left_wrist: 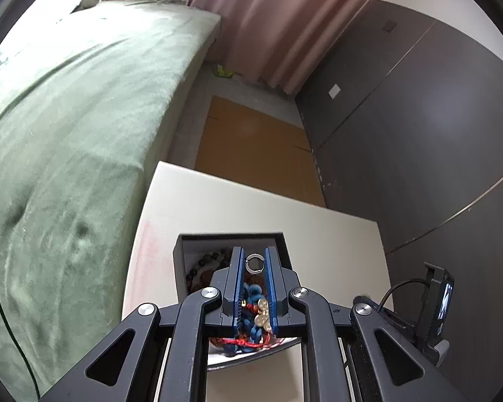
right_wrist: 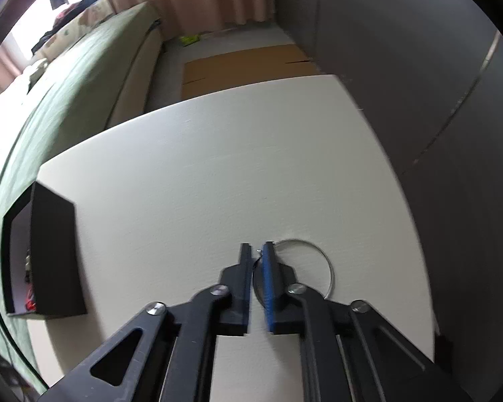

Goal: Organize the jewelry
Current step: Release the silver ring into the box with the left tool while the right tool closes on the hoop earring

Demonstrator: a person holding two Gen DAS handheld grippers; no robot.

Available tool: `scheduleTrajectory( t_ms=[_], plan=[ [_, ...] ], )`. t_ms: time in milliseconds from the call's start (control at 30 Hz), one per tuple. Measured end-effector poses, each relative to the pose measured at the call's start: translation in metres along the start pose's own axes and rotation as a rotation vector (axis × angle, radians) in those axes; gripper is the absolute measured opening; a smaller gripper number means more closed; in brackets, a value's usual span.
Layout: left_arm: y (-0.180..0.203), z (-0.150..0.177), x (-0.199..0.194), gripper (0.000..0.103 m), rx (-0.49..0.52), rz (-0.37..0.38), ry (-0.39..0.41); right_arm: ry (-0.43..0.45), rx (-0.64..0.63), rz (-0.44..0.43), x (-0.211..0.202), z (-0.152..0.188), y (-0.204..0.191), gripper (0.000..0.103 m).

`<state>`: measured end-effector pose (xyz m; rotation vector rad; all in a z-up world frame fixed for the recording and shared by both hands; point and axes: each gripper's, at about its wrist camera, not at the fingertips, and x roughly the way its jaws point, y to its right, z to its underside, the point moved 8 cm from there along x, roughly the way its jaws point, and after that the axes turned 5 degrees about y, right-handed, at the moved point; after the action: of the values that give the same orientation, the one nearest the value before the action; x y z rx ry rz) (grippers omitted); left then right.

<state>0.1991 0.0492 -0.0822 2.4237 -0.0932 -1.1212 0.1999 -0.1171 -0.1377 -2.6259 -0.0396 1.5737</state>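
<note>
Two grippers work the white table (right_wrist: 218, 154); black box (right_wrist: 53, 251) hugs its left edge.

The left tool (left_wrist: 254, 257) is covering most of the box (left_wrist: 229, 239) contents — the bead string (left_wrist: 206, 263) is showing only partly.

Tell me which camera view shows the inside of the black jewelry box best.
The left wrist view: it looks down into the black jewelry box, showing dark beads, a silver ring and blue cord. The right wrist view shows the box from its side, the interior mostly dark and its contents barely visible.
</note>
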Motion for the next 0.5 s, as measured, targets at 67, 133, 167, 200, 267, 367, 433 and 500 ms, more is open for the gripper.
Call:
scheduleTrajectory(
  t_ms=[67,133,167,200,267,367,433,500],
  plan=[
    [0.001,0.003,0.001,0.012,0.005,0.006,-0.018,-0.003,0.002,-0.034,0.000,-0.002,-0.005,0.004],
    [0.003,0.005,0.002,0.012,0.005,0.019,-0.030,0.018,0.004,-0.064,-0.006,-0.003,-0.012,0.004],
    [0.003,0.006,0.002,0.013,0.004,0.021,-0.037,0.035,0.008,-0.087,-0.011,-0.005,-0.016,0.004],
    [0.003,0.007,0.002,0.014,-0.001,0.025,-0.046,0.049,0.014,-0.111,-0.016,-0.007,-0.020,0.004],
    [0.001,0.009,0.002,0.031,-0.017,0.036,-0.061,0.078,0.027,-0.157,-0.027,-0.010,-0.027,0.004],
    [-0.004,0.005,-0.007,0.071,-0.054,0.057,-0.024,0.110,0.046,-0.227,-0.040,-0.013,-0.041,0.004],
    [-0.007,0.001,-0.015,0.071,-0.055,0.052,0.005,0.129,0.058,-0.284,-0.050,-0.013,-0.051,0.004],
    [-0.010,-0.001,-0.019,0.071,-0.063,0.051,0.013,0.150,0.065,-0.334,-0.059,-0.015,-0.061,0.004]
  ],
)
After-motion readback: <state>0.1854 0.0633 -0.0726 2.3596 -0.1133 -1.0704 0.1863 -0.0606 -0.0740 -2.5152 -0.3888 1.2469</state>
